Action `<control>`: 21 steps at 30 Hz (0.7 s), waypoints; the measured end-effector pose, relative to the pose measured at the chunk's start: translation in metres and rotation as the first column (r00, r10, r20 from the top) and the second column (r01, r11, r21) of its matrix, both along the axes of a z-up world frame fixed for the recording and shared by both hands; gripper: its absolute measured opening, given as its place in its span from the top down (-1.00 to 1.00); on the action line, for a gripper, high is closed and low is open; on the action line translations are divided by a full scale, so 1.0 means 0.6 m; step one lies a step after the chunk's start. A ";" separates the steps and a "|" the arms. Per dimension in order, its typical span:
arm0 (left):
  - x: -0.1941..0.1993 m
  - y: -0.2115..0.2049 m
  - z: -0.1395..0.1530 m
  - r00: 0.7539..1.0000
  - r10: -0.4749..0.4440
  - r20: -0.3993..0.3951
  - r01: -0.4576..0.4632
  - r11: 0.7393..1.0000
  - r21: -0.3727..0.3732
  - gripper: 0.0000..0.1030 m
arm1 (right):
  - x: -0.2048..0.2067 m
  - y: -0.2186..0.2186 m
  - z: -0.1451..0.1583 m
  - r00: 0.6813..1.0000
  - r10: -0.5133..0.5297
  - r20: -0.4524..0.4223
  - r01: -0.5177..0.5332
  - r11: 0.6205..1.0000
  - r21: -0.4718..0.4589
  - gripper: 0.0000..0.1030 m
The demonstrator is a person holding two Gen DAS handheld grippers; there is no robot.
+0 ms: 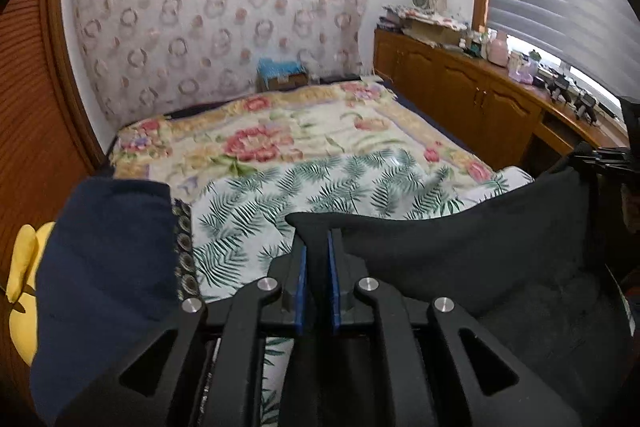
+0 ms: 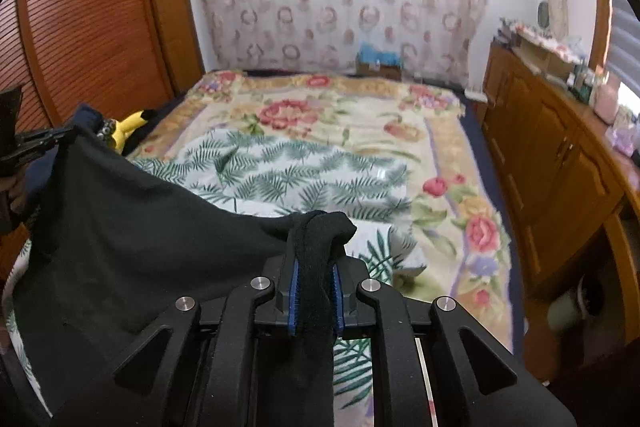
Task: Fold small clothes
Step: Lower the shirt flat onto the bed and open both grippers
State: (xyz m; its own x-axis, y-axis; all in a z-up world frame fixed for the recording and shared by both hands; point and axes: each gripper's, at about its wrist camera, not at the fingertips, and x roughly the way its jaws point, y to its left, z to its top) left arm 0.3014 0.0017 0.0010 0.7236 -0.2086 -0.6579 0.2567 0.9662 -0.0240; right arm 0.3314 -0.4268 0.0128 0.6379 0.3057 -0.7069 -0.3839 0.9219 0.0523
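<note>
A black garment [image 1: 460, 255] hangs stretched between my two grippers above the bed. In the left wrist view my left gripper [image 1: 316, 251] is shut on one corner of it, the cloth pinched between the blue pads [image 1: 302, 267]. The garment runs right to my right gripper [image 1: 596, 157], seen at the frame's edge. In the right wrist view my right gripper [image 2: 316, 263] is shut on a bunched corner of the black garment [image 2: 140, 227], which sags left toward my left gripper [image 2: 40, 141]. Beneath lies a fern-print cloth [image 2: 300, 171].
A floral blanket [image 1: 280, 131] covers the bed. A navy garment [image 1: 104, 267] and a yellow plush toy [image 1: 24, 287] sit at the bed's left side by a wooden wardrobe [image 2: 88, 27]. Wooden cabinets [image 1: 460, 87] with clutter on top line the right wall.
</note>
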 end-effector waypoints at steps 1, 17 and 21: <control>-0.001 0.004 0.002 1.000 0.001 -0.002 -0.001 1.000 -0.005 0.77 | 0.000 0.001 -0.006 1.000 -0.013 -0.004 0.013 1.000 -0.010 0.69; -0.178 0.011 -0.079 0.993 -0.003 -0.121 -0.002 0.999 -0.041 -0.05 | -0.161 0.001 -0.025 0.996 -0.086 -0.040 0.087 0.996 0.022 -0.20; -0.209 0.014 -0.117 0.986 0.017 -0.167 -0.021 1.000 -0.022 -0.05 | -0.204 0.012 -0.053 0.991 -0.096 -0.091 0.098 0.995 0.018 -0.20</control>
State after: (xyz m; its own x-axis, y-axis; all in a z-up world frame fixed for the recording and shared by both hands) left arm 0.1761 0.0102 -0.0694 0.6082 -0.2128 -0.7647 0.2288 0.9695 -0.0879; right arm 0.2089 -0.4197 -0.0191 0.5996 0.2624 -0.7561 -0.2860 0.9526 0.1038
